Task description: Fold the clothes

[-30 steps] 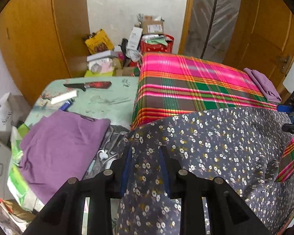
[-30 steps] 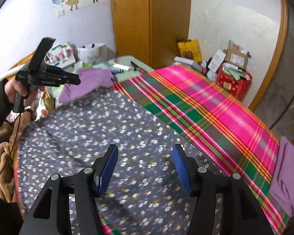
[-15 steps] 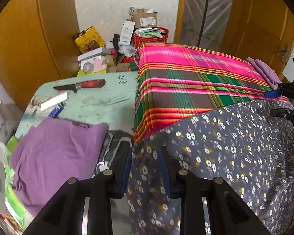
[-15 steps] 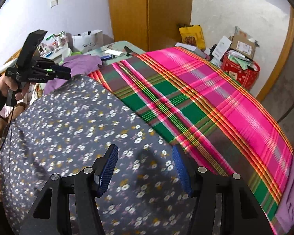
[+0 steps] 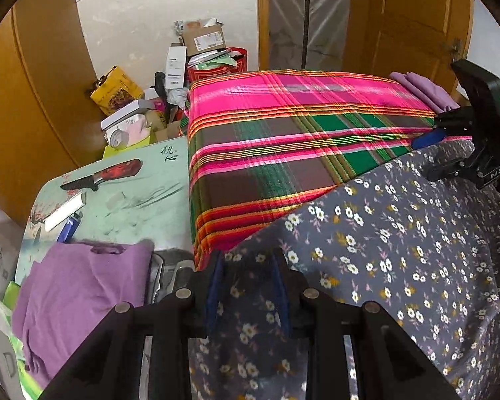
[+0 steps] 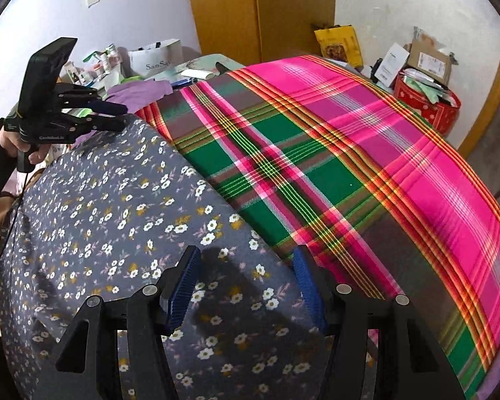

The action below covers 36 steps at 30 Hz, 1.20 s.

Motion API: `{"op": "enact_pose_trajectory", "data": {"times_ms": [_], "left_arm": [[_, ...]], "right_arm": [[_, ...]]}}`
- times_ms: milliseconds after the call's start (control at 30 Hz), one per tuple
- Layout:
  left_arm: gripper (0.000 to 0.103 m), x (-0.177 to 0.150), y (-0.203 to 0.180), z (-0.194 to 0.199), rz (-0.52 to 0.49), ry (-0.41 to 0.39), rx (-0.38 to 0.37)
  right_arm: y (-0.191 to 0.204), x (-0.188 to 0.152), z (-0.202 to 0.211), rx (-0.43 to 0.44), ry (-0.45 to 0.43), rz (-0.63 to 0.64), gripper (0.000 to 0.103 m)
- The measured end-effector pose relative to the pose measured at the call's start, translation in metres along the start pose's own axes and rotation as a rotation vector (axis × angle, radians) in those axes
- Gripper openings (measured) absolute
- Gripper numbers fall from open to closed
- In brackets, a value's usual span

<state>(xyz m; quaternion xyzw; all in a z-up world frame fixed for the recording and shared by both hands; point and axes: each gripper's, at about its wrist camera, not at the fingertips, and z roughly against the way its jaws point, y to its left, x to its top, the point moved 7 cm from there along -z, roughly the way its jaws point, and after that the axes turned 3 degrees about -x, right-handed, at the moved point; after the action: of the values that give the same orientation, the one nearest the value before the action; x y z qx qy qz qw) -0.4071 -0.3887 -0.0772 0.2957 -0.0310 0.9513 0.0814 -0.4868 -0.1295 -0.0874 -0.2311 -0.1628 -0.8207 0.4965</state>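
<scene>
Lowered onto the plaid bed (image 6: 366, 153), the soft, light floral garment (image 5: 400, 250) drapes; left gripper (image 5: 248, 286) pinches its corner, right gripper (image 6: 246, 286) open.

The plaid blanket (image 6: 366, 153) lies bare ahead; a knife (image 5: 103, 175) and boxes (image 5: 183, 63) crowd the left side.

A bright plaid blanket (image 5: 283, 140) in pink, green and brown covers the middle of the frame. At its left a pale green table (image 5: 143, 186) holds a red-handled knife (image 5: 103, 175) and a blue lighter (image 5: 69, 228). In the upper left, against a wooden wardrobe (image 5: 33, 100), stand a yellow bag (image 5: 116, 90), a red bin (image 5: 223, 66) and a cardboard box (image 5: 205, 38). A white paper bag (image 6: 156, 58) stands at upper left in the right view
</scene>
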Motion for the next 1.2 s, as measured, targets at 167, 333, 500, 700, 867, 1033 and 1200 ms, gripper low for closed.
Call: {"op": "enact_pose_trajectory", "data": {"times_ms": [167, 333, 500, 700, 867, 1033, 1200], "left_arm": [[0.029, 0.005, 0.001, -0.005, -0.010, -0.005, 0.005], [0.028, 0.003, 0.000, -0.004, -0.020, -0.030, 0.009], [0.004, 0.002, -0.008, -0.003, -0.041, -0.047, 0.022], [0.002, 0.001, -0.015, 0.004, -0.049, -0.069, 0.068], [0.002, 0.003, -0.024, 0.027, -0.054, -0.105, 0.117], [0.002, 0.002, -0.040, 0.055, -0.063, -0.140, 0.198], [0.002, -0.002, -0.062, 0.086, -0.072, -0.169, 0.279]], "right_arm": [[-0.002, 0.003, -0.002, 0.015, 0.000, 0.022, 0.059], [0.000, 0.003, -0.001, 0.021, -0.010, 0.052, 0.024], [0.008, 0.002, 0.001, -0.006, -0.010, 0.101, 0.005], [0.015, 0.004, 0.009, -0.067, -0.026, 0.131, 0.004], [0.025, 0.007, 0.035, -0.082, -0.076, 0.138, 0.004], [0.041, 0.007, 0.066, -0.095, -0.131, 0.142, 0.004], [0.061, -0.001, 0.093, -0.106, -0.171, 0.153, 0.004]]}}
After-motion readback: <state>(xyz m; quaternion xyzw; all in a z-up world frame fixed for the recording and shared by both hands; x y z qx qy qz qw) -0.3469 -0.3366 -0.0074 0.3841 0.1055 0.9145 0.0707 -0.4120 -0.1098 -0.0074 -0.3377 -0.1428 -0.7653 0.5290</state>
